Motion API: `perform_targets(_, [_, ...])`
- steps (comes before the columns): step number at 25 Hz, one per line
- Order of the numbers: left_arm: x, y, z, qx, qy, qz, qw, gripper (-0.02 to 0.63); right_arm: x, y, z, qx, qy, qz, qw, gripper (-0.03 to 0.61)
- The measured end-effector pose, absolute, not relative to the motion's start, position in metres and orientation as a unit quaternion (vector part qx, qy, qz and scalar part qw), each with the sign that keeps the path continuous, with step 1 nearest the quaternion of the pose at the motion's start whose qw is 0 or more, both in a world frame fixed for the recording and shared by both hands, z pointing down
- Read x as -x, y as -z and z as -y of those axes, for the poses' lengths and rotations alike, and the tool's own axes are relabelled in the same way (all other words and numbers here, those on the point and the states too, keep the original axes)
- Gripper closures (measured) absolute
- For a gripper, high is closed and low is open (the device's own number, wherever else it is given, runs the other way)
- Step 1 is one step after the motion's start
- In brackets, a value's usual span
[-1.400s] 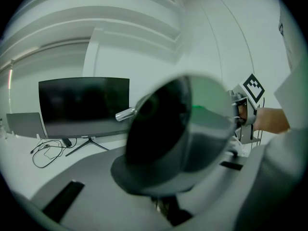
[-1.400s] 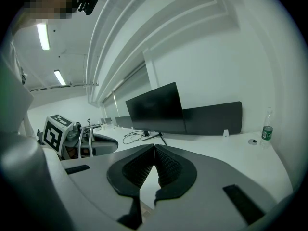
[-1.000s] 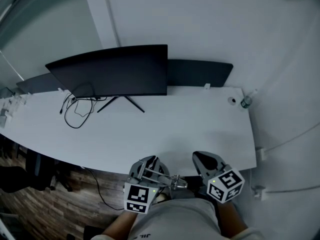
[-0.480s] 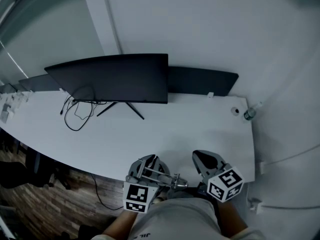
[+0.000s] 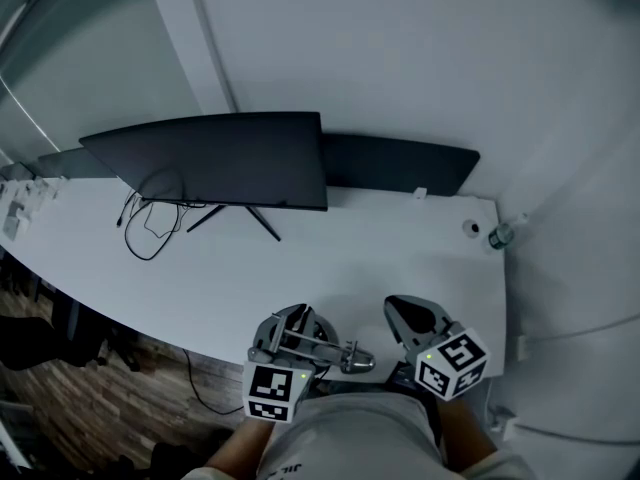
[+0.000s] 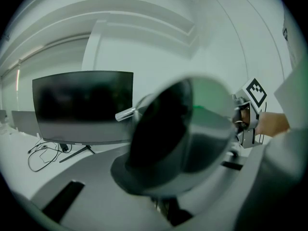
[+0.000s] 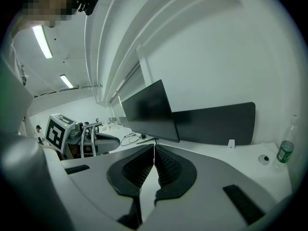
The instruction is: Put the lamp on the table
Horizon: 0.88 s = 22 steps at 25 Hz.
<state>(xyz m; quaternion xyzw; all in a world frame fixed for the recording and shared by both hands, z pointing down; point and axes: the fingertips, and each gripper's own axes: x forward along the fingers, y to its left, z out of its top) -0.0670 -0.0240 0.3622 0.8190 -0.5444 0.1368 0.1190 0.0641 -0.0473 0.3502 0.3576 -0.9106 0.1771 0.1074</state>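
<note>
The lamp [image 6: 183,134] is a grey round-headed piece on thin silver metal arms [image 5: 322,348]. My left gripper [image 5: 290,330] is shut on it, and the lamp's head fills the left gripper view and hides the jaws. In the right gripper view the lamp [image 7: 90,139] shows at the left beside the marker cube. My right gripper [image 5: 408,318] is shut with nothing in it, its ribbed pads [image 7: 166,166] touching. Both grippers hover at the near edge of the white table [image 5: 350,258], above the floor beside the person's body.
A dark curved monitor [image 5: 220,158] stands on the table's back left, with a black cable [image 5: 150,233] looped by its foot. A dark panel [image 5: 400,163] lines the wall behind. A bottle [image 5: 497,236] and a round grommet [image 5: 470,228] sit at the far right corner.
Both grippers and the head camera have drifted level along the table's near edge; the monitor and table have shifted in view. The lamp stays in the left gripper.
</note>
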Motion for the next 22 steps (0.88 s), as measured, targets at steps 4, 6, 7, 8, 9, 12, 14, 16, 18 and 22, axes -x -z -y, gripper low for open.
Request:
perform_targets(4, [0.062, -0.362, 0.03, -0.818, -0.134, 0.547, 0.119, 0.588, -0.071, -0.351, 0.051, -0.354, -0.178, 0.911, 0.113, 0.546])
perform_targets(6, [0.06, -0.361, 0.032, -0.818, -0.135, 0.546, 0.121, 0.588, -0.072, -0.352, 0.052, -0.356, -0.18, 0.91, 0.113, 0.546])
perform_targets(7, [0.06, -0.36, 0.033, -0.819, -0.136, 0.544, 0.121, 0.588, -0.073, -0.351, 0.052, -0.356, -0.181, 0.91, 0.112, 0.546])
perform_targets(8, [0.059, -0.359, 0.034, -0.82, -0.137, 0.542, 0.12, 0.588, -0.073, -0.351, 0.052, -0.358, -0.182, 0.909, 0.112, 0.546])
perform_targets(9, [0.058, -0.358, 0.035, -0.822, -0.139, 0.539, 0.117, 0.588, -0.073, -0.351, 0.054, -0.361, -0.183, 0.908, 0.111, 0.546])
perform_targets(12, [0.057, -0.355, 0.042, -0.829, -0.141, 0.53, 0.108, 0.588, -0.075, -0.351, 0.061, -0.374, -0.183, 0.903, 0.107, 0.546])
perform_targets(14, [0.06, -0.355, 0.045, -0.832, -0.14, 0.526, 0.109, 0.588, -0.073, -0.35, 0.063, -0.381, -0.185, 0.9, 0.105, 0.546])
perform_targets(16, [0.064, -0.355, 0.049, -0.833, -0.142, 0.523, 0.111, 0.588, -0.07, -0.347, 0.064, -0.385, -0.184, 0.899, 0.103, 0.546])
perform_targets(18, [0.066, -0.356, 0.052, -0.835, -0.145, 0.519, 0.11, 0.588, -0.067, -0.345, 0.066, -0.386, -0.182, 0.898, 0.104, 0.546])
perform_targets(22, [0.068, -0.358, 0.06, -0.84, -0.145, 0.511, 0.112, 0.588, -0.065, -0.346, 0.071, -0.391, -0.183, 0.896, 0.106, 0.546])
